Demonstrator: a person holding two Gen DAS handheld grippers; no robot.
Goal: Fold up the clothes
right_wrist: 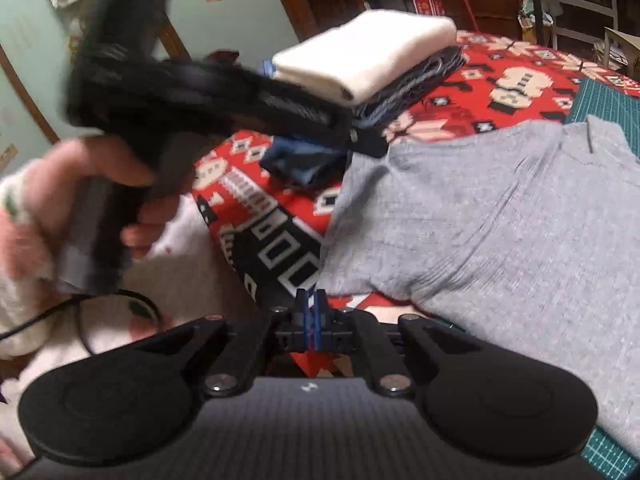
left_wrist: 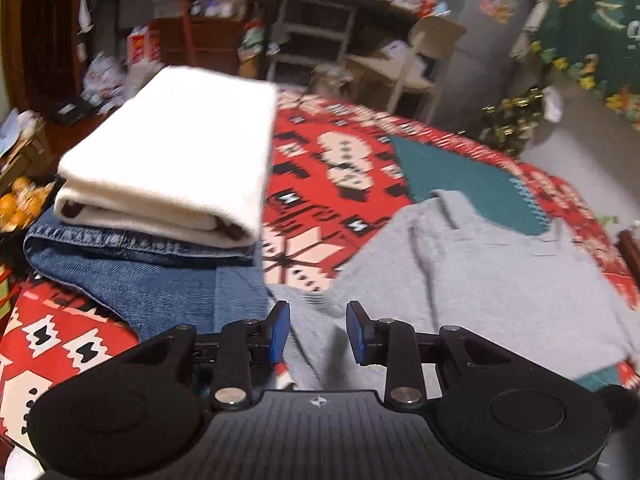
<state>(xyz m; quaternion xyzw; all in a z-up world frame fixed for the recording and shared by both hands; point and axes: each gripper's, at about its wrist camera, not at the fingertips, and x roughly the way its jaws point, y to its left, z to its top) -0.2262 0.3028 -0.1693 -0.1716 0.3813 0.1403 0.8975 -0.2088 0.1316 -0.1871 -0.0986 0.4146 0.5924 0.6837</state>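
A grey shirt (left_wrist: 500,280) lies spread on the red patterned tablecloth (left_wrist: 340,168); it also shows in the right wrist view (right_wrist: 500,220). My left gripper (left_wrist: 318,332) is open, its blue pads above the shirt's left sleeve edge, holding nothing. My right gripper (right_wrist: 310,312) is shut and empty, just off the shirt's near left edge. The left gripper body (right_wrist: 180,92), held by a hand, shows blurred in the right wrist view. A folded white garment (left_wrist: 172,164) sits on folded blue jeans (left_wrist: 140,272) at the left; the pile also shows in the right wrist view (right_wrist: 368,56).
A green cutting mat (left_wrist: 460,176) lies under the shirt's collar end. A cluttered room with shelves, a chair (left_wrist: 420,64) and boxes lies beyond the table. Oranges (left_wrist: 16,204) sit off the table's left side. A black cable (right_wrist: 80,312) runs near my right gripper.
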